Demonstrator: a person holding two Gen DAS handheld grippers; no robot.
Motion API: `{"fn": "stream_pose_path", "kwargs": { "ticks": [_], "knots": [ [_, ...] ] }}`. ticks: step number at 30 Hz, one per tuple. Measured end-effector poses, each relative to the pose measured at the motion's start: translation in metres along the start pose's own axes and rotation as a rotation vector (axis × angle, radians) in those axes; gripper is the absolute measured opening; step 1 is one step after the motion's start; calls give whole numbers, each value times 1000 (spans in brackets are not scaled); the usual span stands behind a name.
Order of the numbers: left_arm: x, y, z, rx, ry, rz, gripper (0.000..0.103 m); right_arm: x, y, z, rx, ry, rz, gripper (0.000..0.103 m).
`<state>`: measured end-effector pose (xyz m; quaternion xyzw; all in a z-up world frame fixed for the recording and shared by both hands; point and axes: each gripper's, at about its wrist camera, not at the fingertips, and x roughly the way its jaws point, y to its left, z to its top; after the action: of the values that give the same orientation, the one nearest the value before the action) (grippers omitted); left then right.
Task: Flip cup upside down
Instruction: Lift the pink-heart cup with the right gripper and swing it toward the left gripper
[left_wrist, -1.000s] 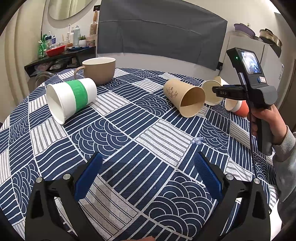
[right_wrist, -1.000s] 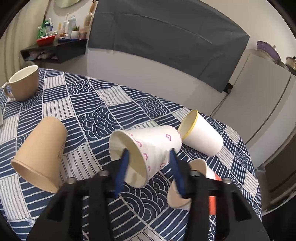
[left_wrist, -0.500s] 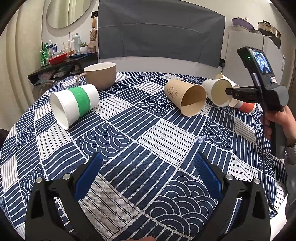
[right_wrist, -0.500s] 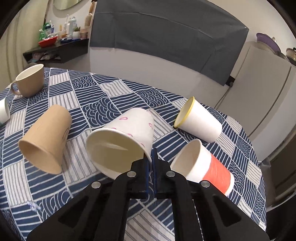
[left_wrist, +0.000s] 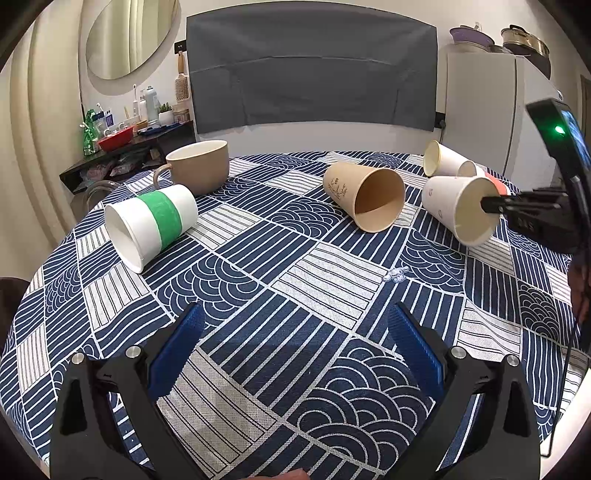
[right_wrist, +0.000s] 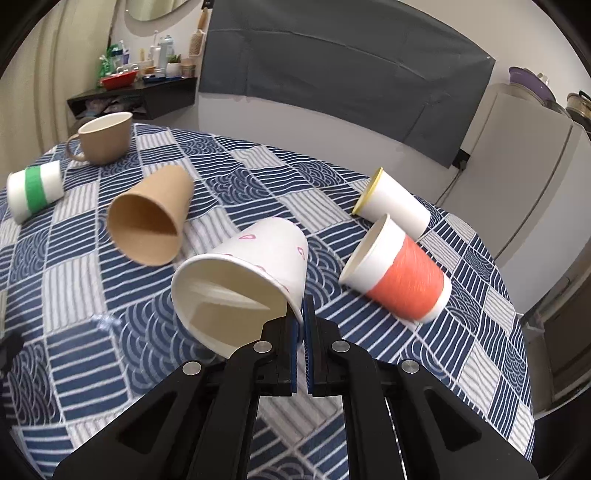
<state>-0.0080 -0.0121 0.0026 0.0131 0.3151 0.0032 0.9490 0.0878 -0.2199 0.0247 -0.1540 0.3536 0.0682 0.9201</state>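
Observation:
My right gripper (right_wrist: 303, 314) is shut on the rim of a white paper cup with pink hearts (right_wrist: 255, 266), one finger inside and one outside, and holds it lifted above the table with its mouth tilted toward the camera. In the left wrist view the same cup (left_wrist: 448, 206) hangs at the right, pinched by the right gripper (left_wrist: 485, 204). My left gripper (left_wrist: 295, 339) is open and empty, low over the near part of the patterned tablecloth (left_wrist: 258, 288).
On their sides lie a brown paper cup (right_wrist: 151, 221), a white cup with a green band (left_wrist: 151, 225), an orange-banded cup (right_wrist: 399, 273) and a yellow-rimmed white cup (right_wrist: 391, 203). A tan mug (left_wrist: 199, 166) stands upright at the back left. A small clear scrap (left_wrist: 395, 274) lies mid-table.
My right gripper closed on the heart cup's rim and lifted it off the table, drawing it back toward me. The left gripper stayed open and pulled back slightly.

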Motion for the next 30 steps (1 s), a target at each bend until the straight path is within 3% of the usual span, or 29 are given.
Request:
{"fn": "stream_pose_path", "kwargs": {
  "ticks": [23, 29, 30],
  "knots": [
    [3, 0, 0, -2, 13, 5, 97, -71, 44, -60, -45, -58, 95, 4],
    [4, -1, 0, 4, 14, 17, 97, -69, 44, -65, -37, -46, 114, 6],
    [4, -2, 0, 5, 15, 20, 97, -69, 44, -65, -34, -43, 118, 11]
  ]
}}
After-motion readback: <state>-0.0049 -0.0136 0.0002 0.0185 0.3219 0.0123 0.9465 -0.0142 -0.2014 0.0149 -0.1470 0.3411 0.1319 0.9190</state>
